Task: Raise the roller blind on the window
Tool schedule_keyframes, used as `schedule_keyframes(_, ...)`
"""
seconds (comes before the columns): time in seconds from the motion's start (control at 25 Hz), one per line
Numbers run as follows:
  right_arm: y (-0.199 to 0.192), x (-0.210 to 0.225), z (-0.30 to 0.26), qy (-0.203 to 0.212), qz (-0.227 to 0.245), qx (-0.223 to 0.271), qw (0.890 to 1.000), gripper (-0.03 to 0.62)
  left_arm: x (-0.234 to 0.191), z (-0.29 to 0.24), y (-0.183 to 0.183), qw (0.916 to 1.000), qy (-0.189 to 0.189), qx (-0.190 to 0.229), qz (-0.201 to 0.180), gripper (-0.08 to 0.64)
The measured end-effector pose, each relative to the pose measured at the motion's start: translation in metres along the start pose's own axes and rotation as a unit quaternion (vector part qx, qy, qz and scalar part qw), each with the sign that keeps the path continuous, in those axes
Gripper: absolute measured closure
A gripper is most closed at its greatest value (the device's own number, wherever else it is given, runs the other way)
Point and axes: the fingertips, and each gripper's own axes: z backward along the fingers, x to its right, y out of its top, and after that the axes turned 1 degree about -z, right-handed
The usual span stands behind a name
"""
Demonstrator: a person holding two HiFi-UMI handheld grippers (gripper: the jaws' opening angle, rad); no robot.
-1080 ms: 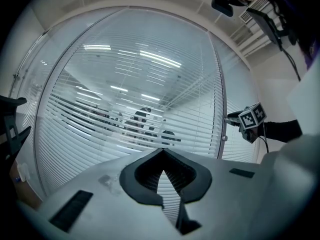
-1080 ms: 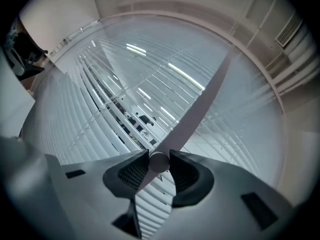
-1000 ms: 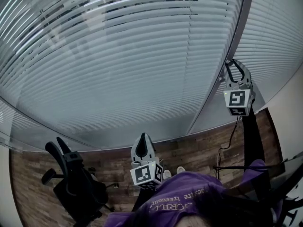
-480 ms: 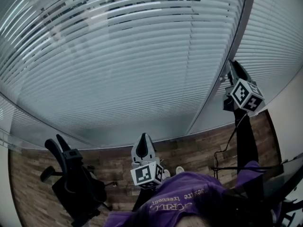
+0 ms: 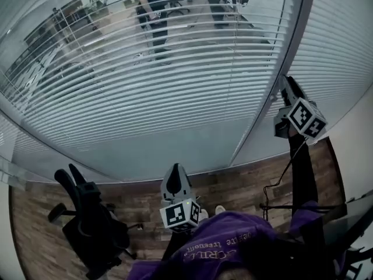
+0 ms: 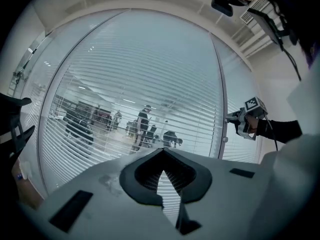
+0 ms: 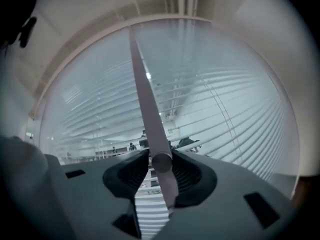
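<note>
Fingers of the right gripper [image 7: 161,158] are clamped on the thin rod [image 7: 146,101] that hangs in front of the blind [image 5: 175,92]. In the right gripper view we see the dark pads pressing the rod from both sides, and the rod runs up and away toward the ceiling. In the head view we find this gripper [image 5: 287,86] raised high on our right. It is rolled onto its side so that its marker cube [image 5: 306,118] shows a corner, and it sits just beside the upright post [image 5: 298,22] between two panes.

Fingers of the left gripper [image 6: 162,167] are together at the tips with nothing between them. Through the narrow gap behind the tips we see only slats. That gripper [image 5: 176,171] hovers low in the middle of the head view, apart from the blind and pointing at it.

We see the blind hanging lowered across the window with its slats tilted open, so we make out people [image 5: 152,16] standing in the room beyond the glass. A second blind [image 5: 344,51] covers the pane to the right of the post. Below us are a wood floor [image 5: 245,185], a black office chair [image 5: 87,229] at the left and our purple top [image 5: 227,247].
</note>
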Motion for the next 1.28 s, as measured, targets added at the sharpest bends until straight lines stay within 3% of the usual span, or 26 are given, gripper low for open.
schedule_keyframes(0.16,-0.004,-0.004,0.003,-0.005,0.147,-0.005,0.989,0.465,-0.001,-0.003,-0.008,1.0000,-0.003,0.000,-0.001,0.558)
schedule_keyframes(0.32,-0.009,0.003,-0.003,-0.013,0.285,-0.034,0.958,0.465,0.011,-0.011,-0.014,1.0000,-0.009,0.001,-0.002,0.558)
schedule_keyframes(0.44,-0.018,0.002,-0.005,-0.023,0.350,-0.044,0.936,0.466,0.012,-0.011,-0.019,0.9999,-0.010,-0.005,-0.006,0.558)
schedule_keyframes(0.52,-0.025,0.002,-0.006,-0.023,0.355,-0.048,0.934,0.466,0.009,-0.010,-0.023,0.9999,-0.011,-0.007,-0.006,0.558)
schedule_keyframes(0.68,-0.023,0.007,-0.004,-0.016,0.265,-0.050,0.963,0.472,0.008,-0.008,-0.022,0.9999,-0.012,-0.006,-0.009,0.558)
schedule_keyframes(0.8,-0.024,0.014,-0.005,-0.015,0.160,-0.044,0.986,0.474,0.007,-0.007,-0.022,0.9999,-0.008,-0.004,-0.011,0.558)
schedule_keyframes(0.92,-0.026,0.023,-0.005,-0.014,0.040,-0.036,0.998,0.476,0.007,-0.007,-0.023,0.9999,-0.006,-0.004,-0.011,0.558)
schedule_keyframes(1.0,-0.022,0.024,-0.003,-0.014,-0.038,-0.026,0.999,0.476,0.006,-0.006,-0.023,0.9999,-0.004,-0.003,-0.011,0.558)
schedule_keyframes(1.12,-0.020,0.027,-0.003,-0.007,-0.149,-0.012,0.989,0.476,0.005,-0.006,-0.021,0.9999,-0.003,-0.001,-0.012,0.558)
schedule_keyframes(1.28,-0.022,0.030,-0.004,0.000,-0.222,-0.001,0.975,0.476,0.003,-0.008,-0.021,0.9999,-0.003,0.002,-0.013,0.558)
